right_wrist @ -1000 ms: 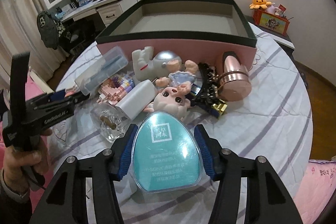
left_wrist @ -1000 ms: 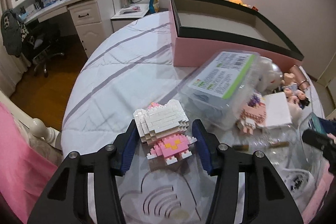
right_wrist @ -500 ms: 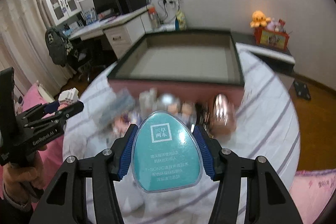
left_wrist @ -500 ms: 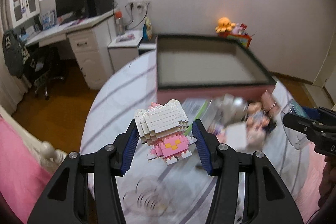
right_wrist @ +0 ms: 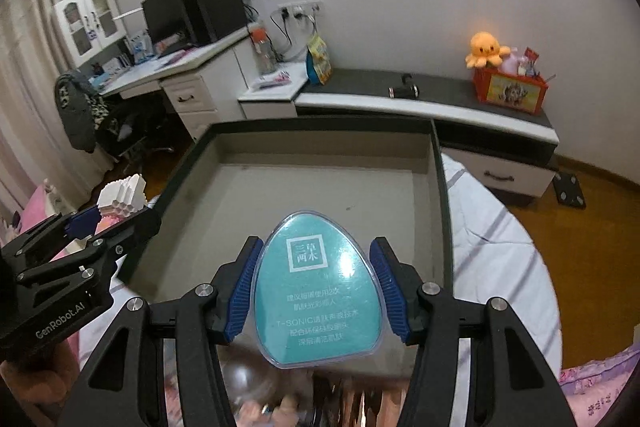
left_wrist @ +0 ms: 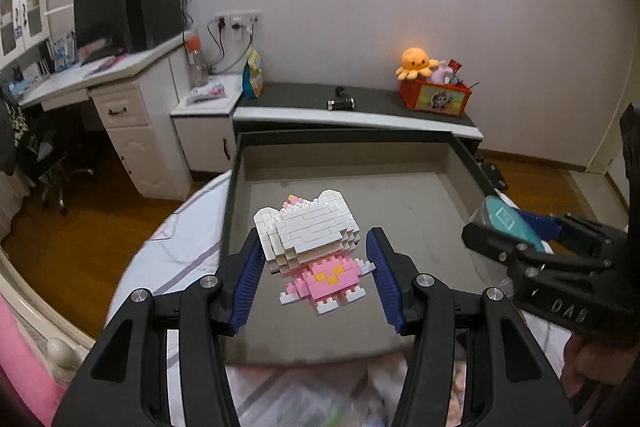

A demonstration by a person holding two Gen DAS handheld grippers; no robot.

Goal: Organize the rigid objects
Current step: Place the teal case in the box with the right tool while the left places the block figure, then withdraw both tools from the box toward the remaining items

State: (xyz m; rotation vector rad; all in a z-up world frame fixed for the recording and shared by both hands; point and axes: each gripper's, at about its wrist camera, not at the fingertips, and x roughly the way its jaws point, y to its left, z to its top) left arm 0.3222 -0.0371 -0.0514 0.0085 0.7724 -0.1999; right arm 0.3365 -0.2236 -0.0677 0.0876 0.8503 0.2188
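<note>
- Striped white bedding on the bed [right_wrist: 496, 247] is carrying the whole job. A second ago both wrist views were looking down on the pile of toys lying on it; now that pile is showing only as a blur at the bottom edge of each view.
- Pink outside and grey inside, the big open box [left_wrist: 352, 155] is now filling the middle of both views, where a second ago it was standing at the back behind the clutter. Its floor is looking bare, so I judge that nothing has been packed yet.
- Right gripper [right_wrist: 316, 291] is clamping narrow on the teal egg-shaped case [right_wrist: 318, 287], squeezing it at both sides and holding it in the air above the near part of the box. Earlier the case was low over the bedding; it is now raised and carried forward.
- Left gripper [left_wrist: 314, 279] is pinching the brick-built cat figure [left_wrist: 312, 247] at its sides, white head up and pink body below, hanging over the left half of the box. Earlier it was just above the bedding.
- Both lifts are looking finished, so the task is moving from picking to placing; lowering and releasing inside the box seems to be the next call.
</note>
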